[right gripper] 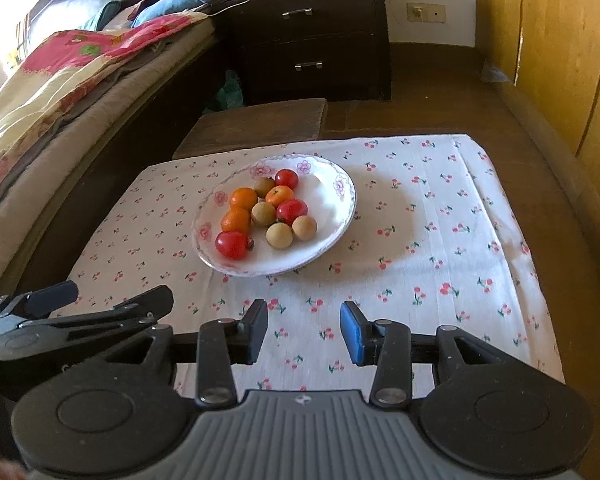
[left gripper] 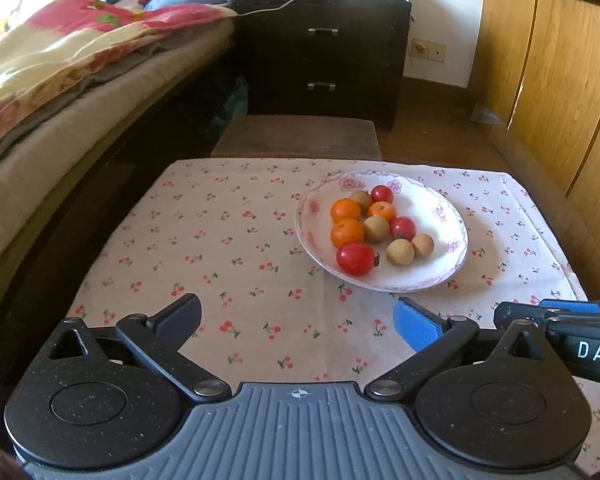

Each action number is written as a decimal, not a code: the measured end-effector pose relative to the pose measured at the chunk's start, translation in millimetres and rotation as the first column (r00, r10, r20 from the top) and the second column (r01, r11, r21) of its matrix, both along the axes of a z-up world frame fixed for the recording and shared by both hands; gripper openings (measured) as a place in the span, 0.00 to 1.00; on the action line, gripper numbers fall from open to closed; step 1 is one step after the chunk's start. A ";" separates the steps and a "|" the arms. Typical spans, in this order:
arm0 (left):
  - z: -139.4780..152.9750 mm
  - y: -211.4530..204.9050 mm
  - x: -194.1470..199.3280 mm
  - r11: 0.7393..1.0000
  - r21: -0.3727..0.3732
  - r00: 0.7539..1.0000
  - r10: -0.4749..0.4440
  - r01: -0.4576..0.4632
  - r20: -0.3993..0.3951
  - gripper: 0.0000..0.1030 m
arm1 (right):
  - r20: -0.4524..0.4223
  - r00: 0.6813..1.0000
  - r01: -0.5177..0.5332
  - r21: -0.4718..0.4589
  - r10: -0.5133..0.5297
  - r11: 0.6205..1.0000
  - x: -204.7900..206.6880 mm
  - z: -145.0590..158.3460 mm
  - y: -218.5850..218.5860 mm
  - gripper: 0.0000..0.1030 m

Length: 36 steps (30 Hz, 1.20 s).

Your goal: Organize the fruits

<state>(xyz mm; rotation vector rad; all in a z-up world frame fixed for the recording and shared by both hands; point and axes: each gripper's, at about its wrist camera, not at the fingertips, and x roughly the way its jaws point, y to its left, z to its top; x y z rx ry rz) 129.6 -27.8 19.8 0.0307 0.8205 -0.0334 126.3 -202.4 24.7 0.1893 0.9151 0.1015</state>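
Note:
A white flowered plate sits on the cherry-print cloth. It holds three orange tangerines, three red tomatoes and several tan longans. My left gripper is open and empty, near the table's front edge, short of the plate. My right gripper is open and empty, also at the front edge, to the right of the left gripper. The right gripper's tip shows at the right edge of the left wrist view.
The cloth-covered table has a bed along its left side. A dark stool and a dark dresser stand behind it. A wooden wardrobe is on the right.

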 end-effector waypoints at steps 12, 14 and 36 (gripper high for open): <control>-2.0 6.3 -31.8 1.000 0.001 1.000 0.014 -0.014 -0.009 1.00 | -0.001 1.000 0.005 0.012 -0.005 1.000 -35.2 -1.8 -0.2 0.43; -1.0 6.0 -36.4 1.000 -0.003 1.000 0.007 -0.007 -0.001 1.00 | 0.002 1.000 0.006 0.015 -0.007 1.000 -39.4 -1.2 -1.1 0.43; -4.5 3.7 -61.1 1.000 0.010 1.000 -0.023 0.023 -0.014 1.00 | 0.005 1.000 0.005 0.020 -0.005 1.000 -66.5 -0.7 -0.6 0.44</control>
